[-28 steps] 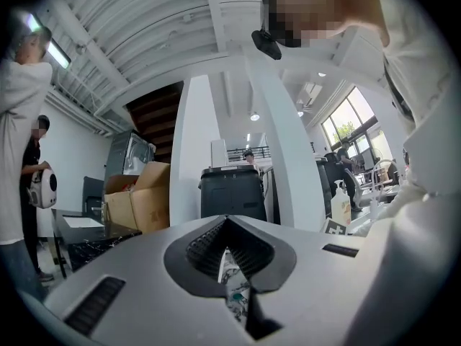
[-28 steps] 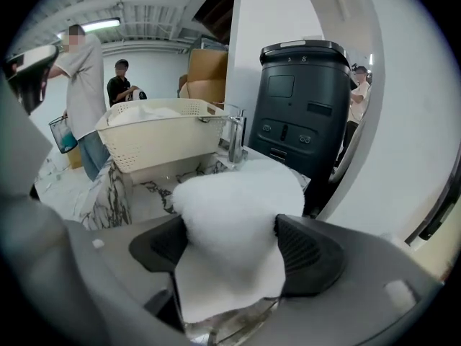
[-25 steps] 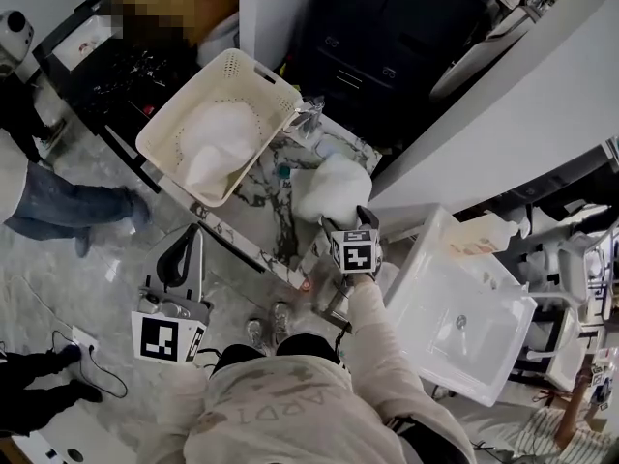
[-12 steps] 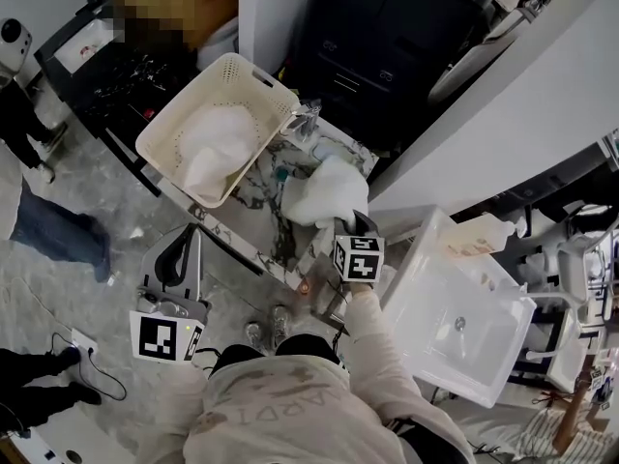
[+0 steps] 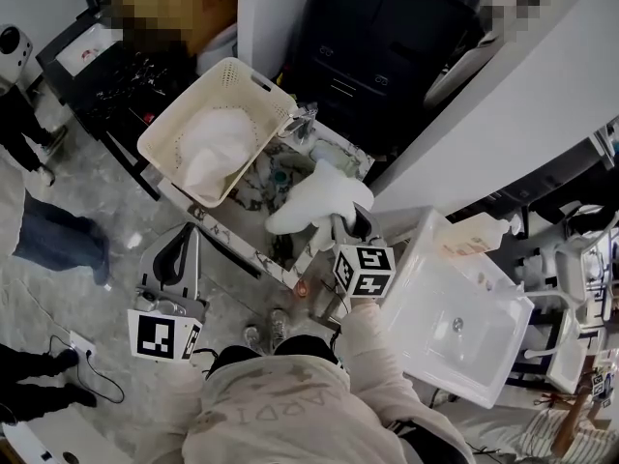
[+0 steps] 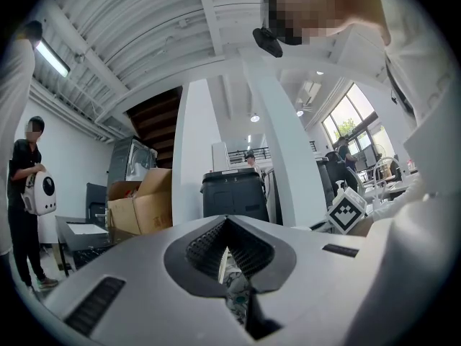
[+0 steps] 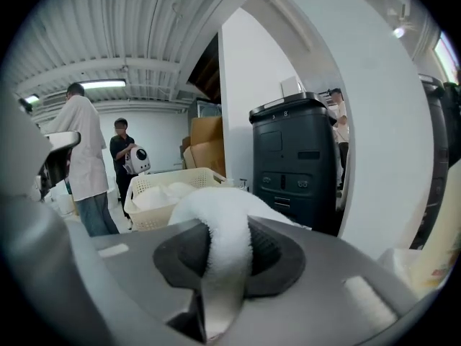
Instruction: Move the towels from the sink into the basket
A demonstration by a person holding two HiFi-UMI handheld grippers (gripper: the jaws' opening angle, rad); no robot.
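A white towel point(image 5: 314, 196) hangs over the marble sink point(image 5: 242, 230), and my right gripper point(image 5: 341, 223) is shut on it. In the right gripper view the towel point(image 7: 227, 215) is folded into a thick band pinched between the pads of that gripper point(image 7: 229, 254). The cream basket point(image 5: 179, 104) stands at the sink's far left end and holds another white towel point(image 5: 218, 143); this basket point(image 7: 173, 182) also shows beyond the held towel. My left gripper point(image 5: 179, 254) hangs low at the left, away from the sink. Its jaws point(image 6: 228, 247) are shut on nothing.
A white plastic tub point(image 5: 464, 327) with a soap bottle point(image 5: 479, 232) at its rim sits to the right. A black cabinet point(image 5: 387, 37) stands behind the sink. People stand at the left point(image 5: 39, 230). A cable lies on the floor at lower left.
The towel was a heap on the sink; now it is pulled up and drawn out long, leftward. My right gripper has moved slightly back toward me. The left gripper has barely moved.
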